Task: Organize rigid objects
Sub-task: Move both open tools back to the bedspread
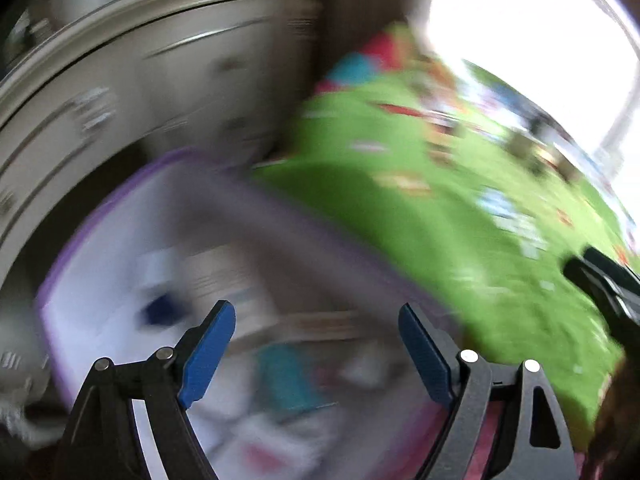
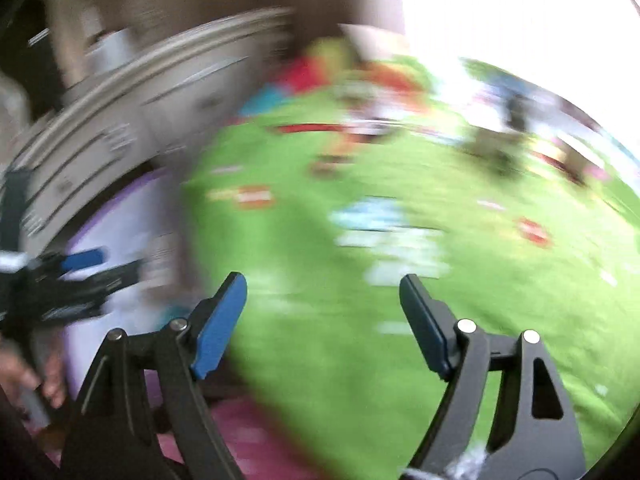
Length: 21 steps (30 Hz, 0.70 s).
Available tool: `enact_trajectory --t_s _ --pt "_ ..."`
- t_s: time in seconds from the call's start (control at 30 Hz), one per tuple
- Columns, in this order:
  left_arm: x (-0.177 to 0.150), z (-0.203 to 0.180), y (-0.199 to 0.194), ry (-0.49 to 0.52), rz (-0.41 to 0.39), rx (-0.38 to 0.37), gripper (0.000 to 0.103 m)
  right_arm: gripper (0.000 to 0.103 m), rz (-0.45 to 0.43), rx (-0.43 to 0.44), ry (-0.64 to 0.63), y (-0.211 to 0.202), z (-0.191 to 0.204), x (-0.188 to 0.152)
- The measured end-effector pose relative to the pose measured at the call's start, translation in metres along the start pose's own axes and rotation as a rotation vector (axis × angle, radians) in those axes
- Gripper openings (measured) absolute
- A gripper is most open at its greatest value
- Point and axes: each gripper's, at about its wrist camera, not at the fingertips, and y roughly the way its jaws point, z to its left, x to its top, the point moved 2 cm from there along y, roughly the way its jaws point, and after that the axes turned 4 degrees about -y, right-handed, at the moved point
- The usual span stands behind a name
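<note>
The purple-rimmed storage bin [image 1: 120, 240] fills the lower left of the left wrist view, from about 7 to 10 o'clock of centre, its white walls enclosing a jumble of items too smeared by motion to name: a teal flat thing [image 1: 286, 380] near 6 o'clock, a dark blue blob [image 1: 160, 312] toward 8 o'clock, and pale box-like shapes between them. The left gripper [image 1: 318, 344] hangs over that bin with its jaws spread wide and nothing between the blue pads [image 1: 208, 356]. In the right wrist view the same bin shows only as a purple-edged sliver at 9 o'clock. The right gripper [image 2: 322, 320] has its jaws wide as well, empty, over the green patterned blanket [image 2: 360, 280], which spreads from centre out to 3 o'clock and carries blurred red, white and blue prints. At 9 o'clock in that view the left gripper appears from the side, with a hand [image 2: 24, 380] at 8 o'clock on its handle. A pale chest of drawers [image 1: 120, 80] curves across 10 to 12 o'clock in both views, just behind the bin. A bright window [image 1: 520, 40] glares at 1 o'clock.
</note>
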Motion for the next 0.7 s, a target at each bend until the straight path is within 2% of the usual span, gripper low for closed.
enact_trajectory --t_s 0.07,0.13,0.2,0.3,0.37,0.47,0.57,0.63,0.7 --pt "0.010 -0.048 0.011 0.083 -0.002 -0.098 0.085 0.081 -0.003 -0.067 0.078 0.002 -0.043 0.001" --pt "0.023 -0.099 0.024 0.167 -0.040 -0.187 0.085 0.081 0.008 -0.132 0.161 0.009 -0.089 0.004" --pt "0.034 -0.133 0.041 0.210 -0.063 -0.200 0.085 0.081 0.040 -0.158 0.208 0.026 -0.124 0.011" --pt "0.050 -0.173 0.077 0.221 -0.044 -0.186 0.085 0.081 0.086 -0.162 0.244 0.053 -0.155 0.024" --pt "0.057 -0.185 0.092 0.204 -0.037 -0.162 0.088 0.082 0.074 -0.167 0.239 0.066 -0.167 0.038" --pt "0.058 -0.191 0.100 0.224 -0.073 -0.122 0.092 0.084 0.089 -0.165 0.214 0.089 -0.169 0.060" --pt "0.057 -0.195 0.103 0.247 -0.060 -0.127 0.101 0.085 0.095 -0.147 0.188 0.109 -0.164 0.082" --pt "0.058 -0.196 0.106 0.259 -0.050 -0.117 0.103 0.085 0.098 -0.149 0.154 0.123 -0.162 0.094" --pt "0.058 -0.197 0.107 0.270 -0.049 -0.112 0.103 0.073 0.119 -0.194 0.075 0.132 -0.157 0.098"
